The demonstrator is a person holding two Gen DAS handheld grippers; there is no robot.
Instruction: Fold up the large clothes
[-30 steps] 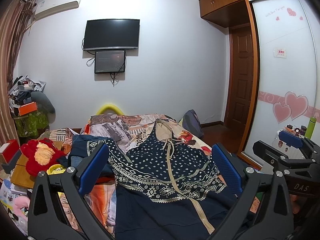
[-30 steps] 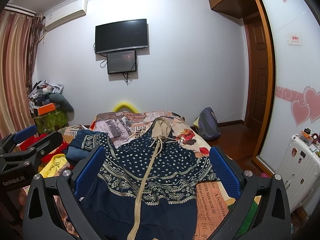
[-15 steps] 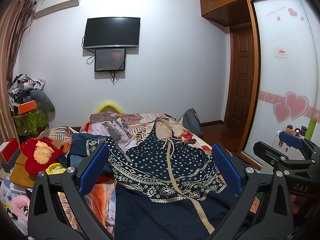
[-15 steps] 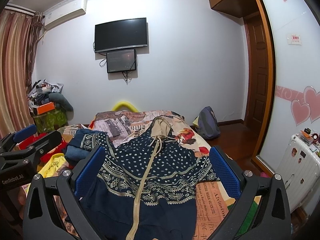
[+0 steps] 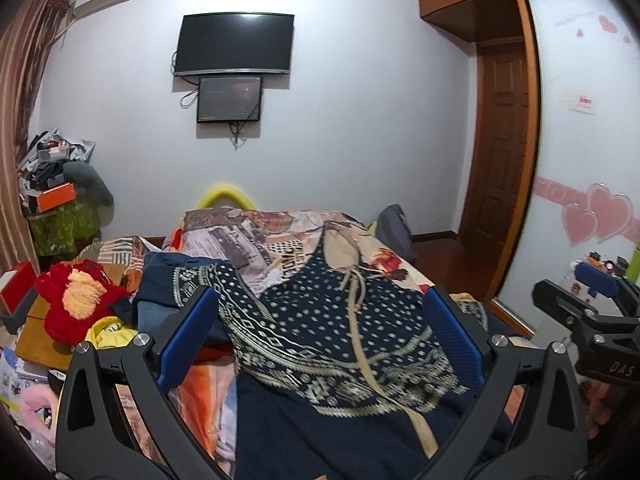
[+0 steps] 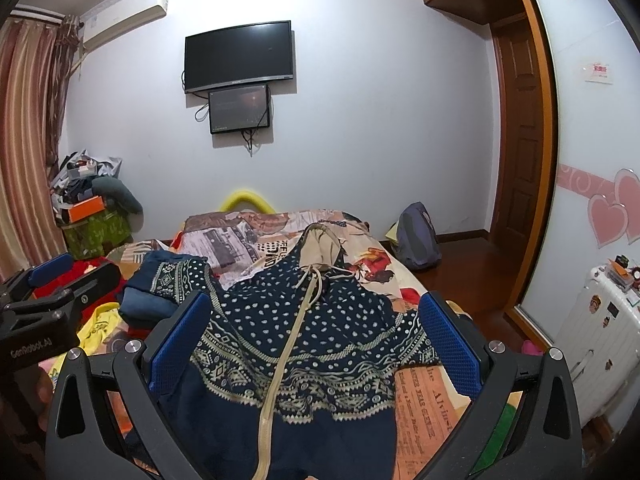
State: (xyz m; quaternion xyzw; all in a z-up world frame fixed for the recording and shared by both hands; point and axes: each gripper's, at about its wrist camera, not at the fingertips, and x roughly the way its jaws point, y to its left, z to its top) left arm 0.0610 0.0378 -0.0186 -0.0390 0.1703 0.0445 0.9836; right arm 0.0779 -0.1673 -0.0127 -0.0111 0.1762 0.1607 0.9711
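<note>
A navy hooded jacket (image 5: 332, 332) with cream dots, patterned bands and a beige zipper lies spread front-up on the bed, hood toward the far wall. It also shows in the right wrist view (image 6: 304, 340). My left gripper (image 5: 320, 332) is open and empty, held above the jacket's lower left part. My right gripper (image 6: 316, 340) is open and empty above the jacket's lower middle. Each gripper shows at the edge of the other's view, the right one (image 5: 592, 308) and the left one (image 6: 44, 292).
The bed (image 5: 256, 236) has a printed cover. Folded dark blue clothes (image 6: 156, 284) lie left of the jacket. A red plush toy (image 5: 76, 300) and clutter sit at the left. A backpack (image 6: 416, 236) stands on the floor at the right, a white suitcase (image 6: 596, 320) beyond.
Both views have shifted very slightly. The jacket has not moved and both grippers stay open.
</note>
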